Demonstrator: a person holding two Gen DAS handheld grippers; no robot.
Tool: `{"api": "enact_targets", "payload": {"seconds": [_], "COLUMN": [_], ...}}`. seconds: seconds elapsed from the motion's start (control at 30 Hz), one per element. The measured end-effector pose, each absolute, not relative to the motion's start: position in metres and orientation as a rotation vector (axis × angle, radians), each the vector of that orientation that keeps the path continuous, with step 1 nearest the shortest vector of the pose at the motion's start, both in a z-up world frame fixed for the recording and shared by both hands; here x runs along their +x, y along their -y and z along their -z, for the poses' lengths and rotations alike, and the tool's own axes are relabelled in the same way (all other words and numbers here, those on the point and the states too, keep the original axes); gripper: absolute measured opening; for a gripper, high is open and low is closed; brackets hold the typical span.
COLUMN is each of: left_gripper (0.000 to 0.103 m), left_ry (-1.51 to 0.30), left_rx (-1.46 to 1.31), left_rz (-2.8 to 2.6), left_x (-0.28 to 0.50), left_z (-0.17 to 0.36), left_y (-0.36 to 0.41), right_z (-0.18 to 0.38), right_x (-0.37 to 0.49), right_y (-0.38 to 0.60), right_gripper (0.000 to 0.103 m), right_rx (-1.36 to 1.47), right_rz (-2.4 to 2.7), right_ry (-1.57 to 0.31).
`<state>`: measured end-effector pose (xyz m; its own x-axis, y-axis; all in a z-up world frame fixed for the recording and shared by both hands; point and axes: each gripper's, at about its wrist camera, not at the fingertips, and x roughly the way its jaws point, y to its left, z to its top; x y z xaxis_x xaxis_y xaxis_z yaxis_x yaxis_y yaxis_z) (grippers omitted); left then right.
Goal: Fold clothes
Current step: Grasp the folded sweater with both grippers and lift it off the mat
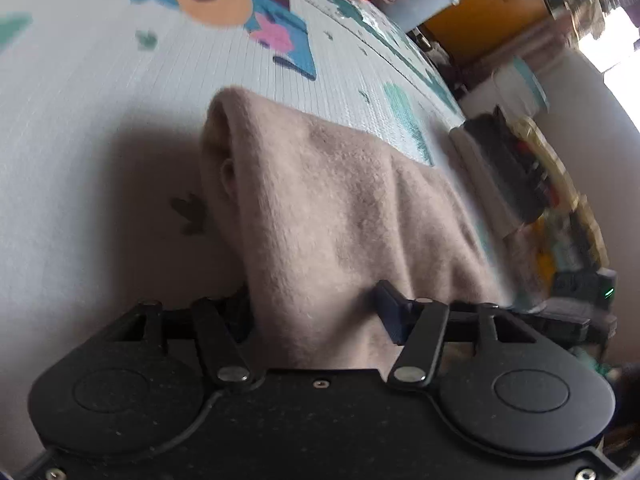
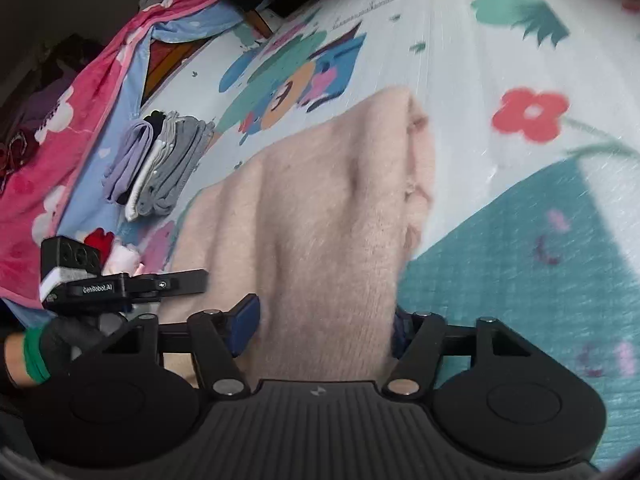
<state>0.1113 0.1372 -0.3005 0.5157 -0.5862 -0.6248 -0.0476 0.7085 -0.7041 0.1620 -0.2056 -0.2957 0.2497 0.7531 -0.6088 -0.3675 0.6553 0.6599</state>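
A beige fuzzy garment (image 1: 328, 216) hangs folded between both grippers above a patterned play mat (image 1: 80, 120). My left gripper (image 1: 316, 312) is shut on the garment's near edge; one blue finger pad (image 1: 390, 308) shows at the right, the other is hidden by cloth. In the right wrist view the same garment (image 2: 320, 208) looks pale pink. My right gripper (image 2: 324, 324) is shut on its near edge, with a blue pad (image 2: 244, 324) at the left. The left gripper (image 2: 188, 280) and its gloved hand (image 2: 52, 348) show at the left of that view.
A stack of folded grey, white and lilac clothes (image 2: 160, 164) lies on the mat (image 2: 500, 40) beside a pink and blue flowered blanket (image 2: 60, 148). Plastic tubs (image 1: 424, 4), an orange box (image 1: 484, 20) and cluttered shelves (image 1: 532, 184) line the mat's far edge.
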Motion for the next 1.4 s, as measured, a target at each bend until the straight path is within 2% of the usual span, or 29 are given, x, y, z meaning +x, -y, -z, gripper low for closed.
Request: {"api": "enact_targets", "payload": {"seconds": [0.2,0.3,0.33,0.37,0.43,0.5,0.53,0.57,0.6,0.63,0.67,0.7,0.73,0.77,0.8,0.9,1.03,1.2,1.4], "left_gripper": [0.032,0.033,0.036,0.044,0.049,0.062,0.062,0.062,0.062,0.062,0.062,0.061,0.050,0.029,0.027,0.024,0.024,0.023,0.023], "left_ry": [-0.998,-0.983,-1.005,-1.027,-1.026,-1.009,-1.009,-1.006,-1.002,-0.999,-0.995,-0.991,-0.987,-0.983,-0.979,-0.957,-0.904,-0.757,-0.541], "left_rx": [-0.884,-0.854,-0.815,-0.776,-0.758,-0.756,-0.728,-0.713,-0.735,-0.765,-0.772,-0.772,-0.772,-0.784,-0.799,-0.879,-0.959,-1.063,-1.094], "left_rz": [0.419,0.407,0.399,0.390,0.367,0.338,0.339,0.342,0.338,0.332,0.335,0.341,0.346,0.348,0.348,0.345,0.367,0.316,0.206], "left_x": [0.100,0.099,0.100,0.101,0.097,0.092,0.091,0.090,0.091,0.092,0.093,0.095,0.096,0.096,0.095,0.086,0.077,0.065,0.048], "left_z": [0.301,0.291,0.293,0.295,0.297,0.290,0.288,0.287,0.289,0.291,0.293,0.294,0.295,0.297,0.299,0.301,0.291,0.272,0.231], "left_y": [-0.161,-0.183,-0.190,-0.198,-0.212,-0.221,-0.221,-0.222,-0.223,-0.225,-0.223,-0.219,-0.215,-0.210,-0.204,-0.207,-0.215,-0.240,-0.299], "right_z": [0.275,0.258,0.258,0.260,0.268,0.274,0.277,0.280,0.283,0.286,0.289,0.293,0.296,0.298,0.299,0.288,0.254,0.210,0.159], "right_x": [0.155,0.158,0.161,0.163,0.165,0.166,0.166,0.166,0.166,0.167,0.167,0.167,0.167,0.166,0.165,0.169,0.189,0.225,0.264], "right_y": [0.182,0.166,0.158,0.151,0.145,0.151,0.153,0.156,0.158,0.161,0.163,0.166,0.169,0.169,0.167,0.158,0.145,0.100,0.012], "right_gripper": [0.039,0.039,0.043,0.058,0.063,0.067,0.074,0.076,0.076,0.072,0.062,0.060,0.059,0.047,0.045,0.040,0.038,0.038,0.038], "right_rx": [0.278,0.234,0.232,0.216,0.182,0.250,0.283,0.317,0.351,0.384,0.418,0.451,0.485,0.501,0.499,0.450,0.314,0.160,0.041], "right_rz": [-0.862,-0.898,-0.893,-0.878,-0.834,-0.812,-0.800,-0.789,-0.777,-0.765,-0.753,-0.741,-0.729,-0.729,-0.742,-0.781,-0.871,-0.978,-1.156], "right_ry": [-1.053,-1.033,-1.064,-1.097,-1.151,-1.144,-1.140,-1.136,-1.132,-1.128,-1.123,-1.119,-1.114,-1.118,-1.134,-1.147,-1.141,-1.133,-1.028]}}
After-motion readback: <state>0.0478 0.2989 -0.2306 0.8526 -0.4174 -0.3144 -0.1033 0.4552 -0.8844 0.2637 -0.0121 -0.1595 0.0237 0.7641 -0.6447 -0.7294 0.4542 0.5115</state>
